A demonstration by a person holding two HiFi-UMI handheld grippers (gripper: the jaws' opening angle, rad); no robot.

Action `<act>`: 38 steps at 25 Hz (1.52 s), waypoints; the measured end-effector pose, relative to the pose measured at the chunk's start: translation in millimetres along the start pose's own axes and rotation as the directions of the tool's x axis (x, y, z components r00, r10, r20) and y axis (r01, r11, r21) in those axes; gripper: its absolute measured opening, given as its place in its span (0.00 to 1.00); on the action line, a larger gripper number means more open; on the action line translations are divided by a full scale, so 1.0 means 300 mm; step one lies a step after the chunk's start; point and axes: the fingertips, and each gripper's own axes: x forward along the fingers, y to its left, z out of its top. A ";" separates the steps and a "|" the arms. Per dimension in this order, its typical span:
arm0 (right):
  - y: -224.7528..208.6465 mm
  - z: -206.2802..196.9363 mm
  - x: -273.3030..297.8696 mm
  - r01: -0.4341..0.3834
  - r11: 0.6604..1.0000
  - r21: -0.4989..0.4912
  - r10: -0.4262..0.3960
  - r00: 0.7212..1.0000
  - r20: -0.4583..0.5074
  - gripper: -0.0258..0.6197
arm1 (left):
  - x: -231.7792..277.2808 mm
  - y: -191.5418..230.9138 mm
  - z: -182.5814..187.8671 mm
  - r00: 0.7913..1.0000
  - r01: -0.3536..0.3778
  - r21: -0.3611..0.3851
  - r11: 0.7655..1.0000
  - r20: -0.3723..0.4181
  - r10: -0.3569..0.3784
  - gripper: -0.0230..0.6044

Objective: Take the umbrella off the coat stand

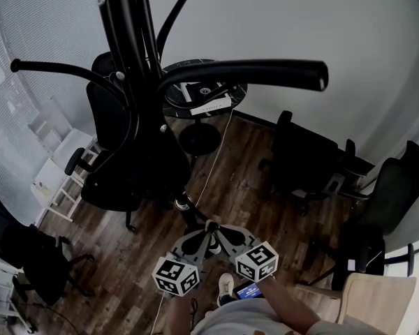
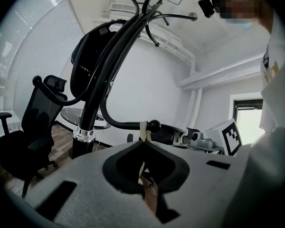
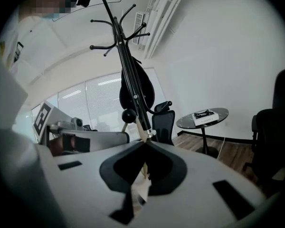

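The black coat stand [image 1: 129, 47] rises close under the head camera, its hooked arms spreading left and right. A slim dark shaft, apparently the umbrella [image 3: 128, 65], lies along the pole [image 2: 116, 46], and I cannot separate the two cleanly. A black bulky shape [image 2: 91, 56] hangs high against the pole. My left gripper [image 1: 204, 230] and right gripper [image 1: 220, 229] are held low, side by side, tips nearly touching and pointing at the stand's foot. Both are shut with nothing in them. The left gripper [image 2: 143, 136] and right gripper [image 3: 145, 139] are short of the stand.
A round dark side table [image 1: 169, 103] with a white box [image 1: 211, 106] stands behind the stand. Black office chairs sit at the left [image 1: 108, 145], at the right [image 1: 304, 155] and at the far right [image 1: 394, 187]. White shelving [image 1: 56, 180] lines the left wall. A cable [image 1: 213, 166] crosses the wooden floor.
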 end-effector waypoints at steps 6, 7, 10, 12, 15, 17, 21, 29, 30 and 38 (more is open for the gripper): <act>-0.004 0.012 -0.036 0.020 1.000 0.012 -0.020 1.000 0.022 0.06 | 0.000 -0.034 0.005 1.000 0.019 0.007 1.000 0.004 -0.019 0.07; -0.006 0.019 -0.041 0.024 1.000 0.012 -0.025 0.999 0.028 0.06 | 0.001 -0.038 0.010 1.000 0.021 0.009 1.000 0.008 -0.021 0.07; -0.004 0.034 -0.061 0.036 0.999 0.008 -0.037 0.998 0.044 0.06 | 0.001 -0.058 0.024 0.999 0.031 0.017 0.999 0.016 -0.031 0.07; -0.004 0.043 -0.076 0.042 0.999 0.017 -0.043 0.997 0.058 0.06 | 0.001 -0.072 0.032 0.999 0.036 0.027 0.999 0.018 -0.037 0.07; 0.001 0.053 -0.092 0.045 0.999 0.027 -0.047 0.996 0.071 0.06 | -0.010 -0.085 0.041 0.999 0.037 0.032 0.999 0.023 -0.037 0.07; 0.009 0.053 -0.100 0.042 0.999 0.025 -0.044 0.996 0.073 0.06 | -0.020 -0.093 0.041 0.999 0.036 0.030 0.999 0.027 -0.037 0.07; 0.026 0.035 -0.107 0.048 0.999 0.021 -0.049 0.997 0.055 0.06 | -0.038 -0.092 0.025 0.999 0.032 0.022 0.999 0.025 -0.032 0.07; 0.085 0.038 -0.157 0.048 0.999 0.023 -0.049 0.996 0.070 0.06 | -0.092 -0.128 0.035 0.999 0.032 0.024 0.999 0.036 -0.033 0.07; 0.096 0.038 -0.167 0.049 0.999 0.019 -0.050 0.996 0.070 0.06 | -0.103 -0.136 0.036 0.999 0.031 0.026 0.999 0.037 -0.032 0.07; 0.199 0.036 -0.255 0.054 0.999 0.004 -0.054 0.995 0.089 0.06 | -0.208 -0.198 0.035 0.996 0.037 -0.011 0.999 0.079 -0.036 0.07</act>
